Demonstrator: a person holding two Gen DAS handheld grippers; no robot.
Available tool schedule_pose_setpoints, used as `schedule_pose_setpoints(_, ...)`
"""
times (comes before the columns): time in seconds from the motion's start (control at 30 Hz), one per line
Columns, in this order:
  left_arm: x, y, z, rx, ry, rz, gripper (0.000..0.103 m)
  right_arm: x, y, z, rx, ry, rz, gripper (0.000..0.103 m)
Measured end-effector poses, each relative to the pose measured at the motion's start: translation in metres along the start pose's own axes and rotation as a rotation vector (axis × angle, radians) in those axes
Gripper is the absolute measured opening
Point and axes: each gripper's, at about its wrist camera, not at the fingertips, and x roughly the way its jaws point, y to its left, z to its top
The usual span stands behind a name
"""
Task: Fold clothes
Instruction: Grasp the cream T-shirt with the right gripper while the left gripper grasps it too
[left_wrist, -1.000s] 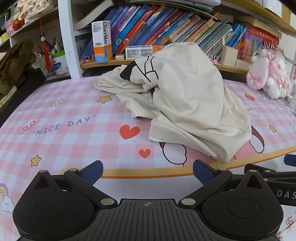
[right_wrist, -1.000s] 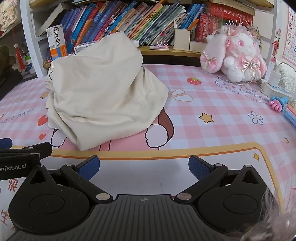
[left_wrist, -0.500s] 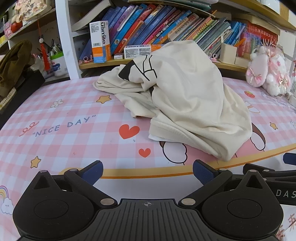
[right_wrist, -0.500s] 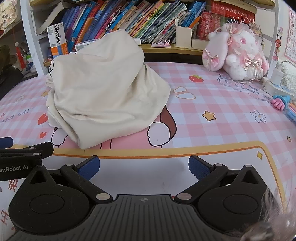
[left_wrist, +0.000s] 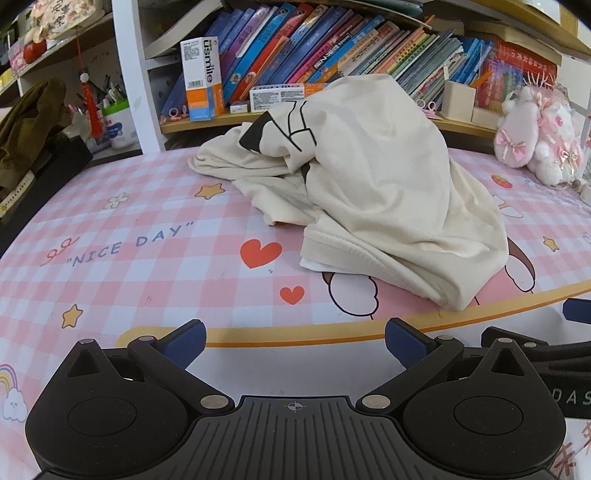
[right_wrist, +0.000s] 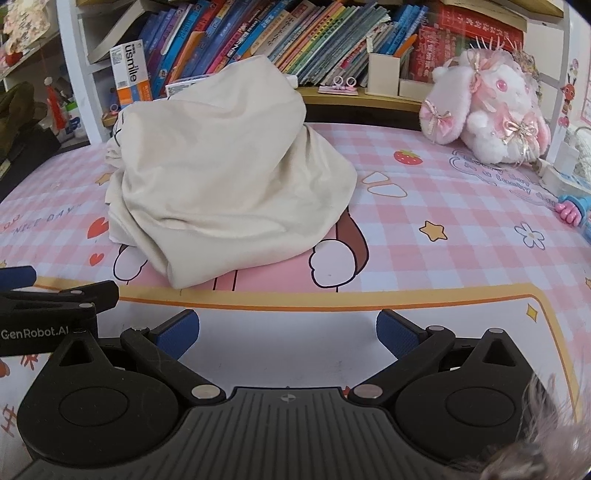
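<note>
Our left gripper (left_wrist: 294, 338) hangs over the near edge of the pink checked mat (left_wrist: 155, 236), its blue pads (left_wrist: 186, 338) spread wide with nothing between them. Our right gripper (right_wrist: 287, 332) is beside it in the same state: jaws wide apart, empty, touching no cloth.

Just beyond both, past the mat's orange border line, lies the cream sweatshirt (left_wrist: 373, 192). It sits in a loose, humped heap rather than flat or folded, with a black printed patch (left_wrist: 273, 129) showing on the side toward the bookshelf (left_wrist: 295, 48) and a limp tail of fabric trailing off to the left of the heap.

We judge the sweatshirt soft and light, with no stiffness. It should drape and slump wherever we lift it, and a single-layer pinch may drag hidden layers along. The ribbed hem (left_wrist: 354, 254), which faces us at the heap's near left edge, looks like the firmest place to grip, being thicker and easy to find. Its near corner (right_wrist: 181, 280) sits closest to our right gripper. Two holds well apart along that hem should let us shake the sweatshirt open.
</note>
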Motion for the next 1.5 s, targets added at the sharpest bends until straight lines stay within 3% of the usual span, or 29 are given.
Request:
schedule_pose_setpoints(0.4, 0.003, 0.007, -0.007, -0.074, 0.039, 0.031, 0.103, 0.008, 0.013, 0.004, -0.237, -0.031, 0.054, 0.103)
schedule_pose_setpoints(0.7, 0.004, 0.010, -0.006, -0.067, 0.059, 0.015, 0.103, 0.018, 0.037, 0.014, -0.567, -0.123, 0.171, 0.103)
schedule_pose_setpoints(0.9, -0.001, 0.016, -0.008, -0.105, 0.087, 0.054, 0.103, 0.026, 0.032, 0.024, -0.600, -0.123, 0.222, 0.101)
schedule_pose_setpoints(1.17, -0.023, 0.012, -0.021, -0.025, 0.004, 0.067, 0.103, 0.034, 0.022, 0.036, -0.617, -0.116, 0.273, 0.066)
schedule_pose_setpoints(1.2, -0.024, 0.010, -0.019, -0.010, 0.001, 0.058, 0.103, 0.036, 0.023, 0.038, -0.613, -0.109, 0.278, 0.054)
schedule_pose_setpoints(1.23, -0.026, 0.009, -0.018, 0.007, -0.004, 0.047, 0.103, 0.038, 0.024, 0.041, -0.608, -0.100, 0.283, 0.031)
schedule_pose_setpoints(1.3, -0.029, 0.007, -0.016, 0.035, -0.025, 0.033, 0.103, 0.042, 0.025, 0.045, -0.591, -0.073, 0.247, 0.015)
schedule_pose_setpoints(1.4, -0.036, 0.005, -0.016, 0.066, -0.067, -0.003, 0.103, 0.039, 0.021, 0.049, -0.554, -0.058, 0.223, 0.011)
schedule_pose_setpoints(1.5, -0.039, 0.003, -0.015, 0.104, -0.103, -0.045, 0.103, 0.017, 0.019, 0.055, -0.539, -0.119, 0.191, 0.009)
